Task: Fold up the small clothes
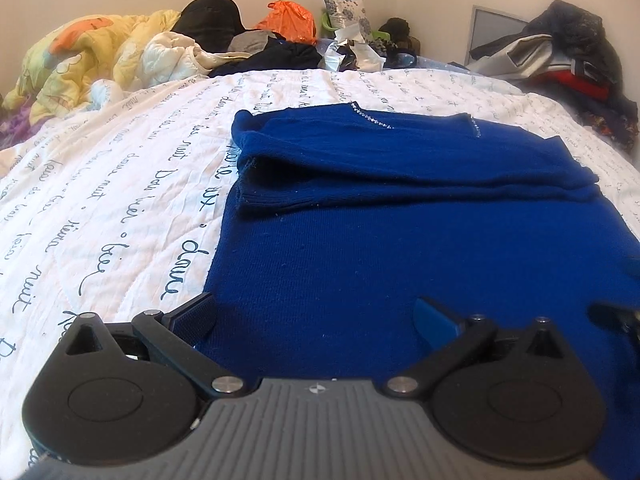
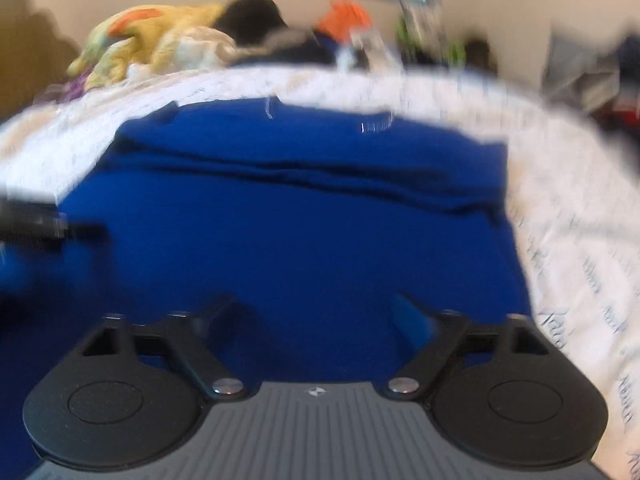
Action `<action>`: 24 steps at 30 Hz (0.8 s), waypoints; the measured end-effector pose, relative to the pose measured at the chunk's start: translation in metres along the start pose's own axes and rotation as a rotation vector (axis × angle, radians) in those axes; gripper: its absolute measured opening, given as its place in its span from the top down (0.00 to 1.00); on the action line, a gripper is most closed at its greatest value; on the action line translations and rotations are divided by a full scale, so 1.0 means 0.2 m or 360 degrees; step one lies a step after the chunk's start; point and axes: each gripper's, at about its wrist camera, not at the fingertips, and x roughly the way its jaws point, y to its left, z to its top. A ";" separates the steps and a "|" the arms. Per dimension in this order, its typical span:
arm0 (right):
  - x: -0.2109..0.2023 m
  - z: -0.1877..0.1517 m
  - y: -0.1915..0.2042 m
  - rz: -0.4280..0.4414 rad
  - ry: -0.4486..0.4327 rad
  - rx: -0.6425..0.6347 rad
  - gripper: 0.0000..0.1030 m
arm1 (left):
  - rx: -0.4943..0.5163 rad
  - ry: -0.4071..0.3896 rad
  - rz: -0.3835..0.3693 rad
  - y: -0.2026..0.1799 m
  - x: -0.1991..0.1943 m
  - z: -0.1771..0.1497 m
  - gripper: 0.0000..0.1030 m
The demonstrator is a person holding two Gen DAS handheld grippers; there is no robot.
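A dark blue knit sweater point(image 1: 400, 216) lies flat on the bed, with its sleeves folded across the chest and a sparkly neckline at the far end. My left gripper point(image 1: 316, 320) is open and empty, low over the sweater's near left edge. My right gripper point(image 2: 316, 316) is open and empty over the sweater point(image 2: 288, 232) near its right hem; this view is blurred. The right gripper's tip shows at the right edge of the left wrist view point(image 1: 616, 316). The left gripper shows at the left edge of the right wrist view point(image 2: 36, 224).
The sweater rests on a white quilt with script lettering point(image 1: 120, 200). At the far end lie a yellow comforter point(image 1: 88, 56), dark clothes point(image 1: 276, 56), an orange bag point(image 1: 288, 20) and a clothes heap at the right point(image 1: 560, 56).
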 end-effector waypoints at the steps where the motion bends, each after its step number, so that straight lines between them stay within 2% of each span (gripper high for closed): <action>1: -0.01 -0.01 -0.05 0.0028 0.0037 0.0102 0.00 | 0.0000 0.0001 0.0001 0.00 0.00 0.00 0.00; 6: -0.06 -0.06 -0.11 -0.0007 0.0025 0.0100 0.00 | 0.0000 0.0000 0.0014 -0.01 -0.01 -0.01 0.00; 9: -0.04 -0.03 -0.11 -0.0013 0.0023 0.0107 0.00 | -0.0014 0.0050 0.0044 -0.03 -0.06 -0.01 0.01; 12: -0.02 -0.03 -0.09 -0.0011 0.0021 0.0109 0.00 | -0.0093 0.0051 -0.0127 -0.05 -0.19 -0.04 0.00; 14: -0.02 -0.03 -0.09 -0.0012 0.0020 0.0109 0.00 | -0.0101 0.0048 -0.0189 -0.08 -0.25 -0.10 0.00; 15: -0.02 -0.03 -0.09 -0.0012 0.0021 0.0109 0.00 | -0.0081 0.0075 -0.0195 -0.09 -0.25 -0.14 0.00; 17: -0.02 -0.03 -0.09 -0.0011 0.0021 0.0109 0.00 | 0.0067 0.0015 -0.0087 -0.15 -0.26 -0.22 0.00; 18: -0.02 -0.03 -0.09 -0.0011 0.0021 0.0108 0.00 | 0.0104 0.0013 -0.0081 -0.16 -0.27 -0.23 0.00; 24: -0.04 -0.05 -0.10 0.0013 0.0033 0.0073 0.00 | 0.0196 0.0004 -0.0134 -0.09 -0.33 -0.29 0.00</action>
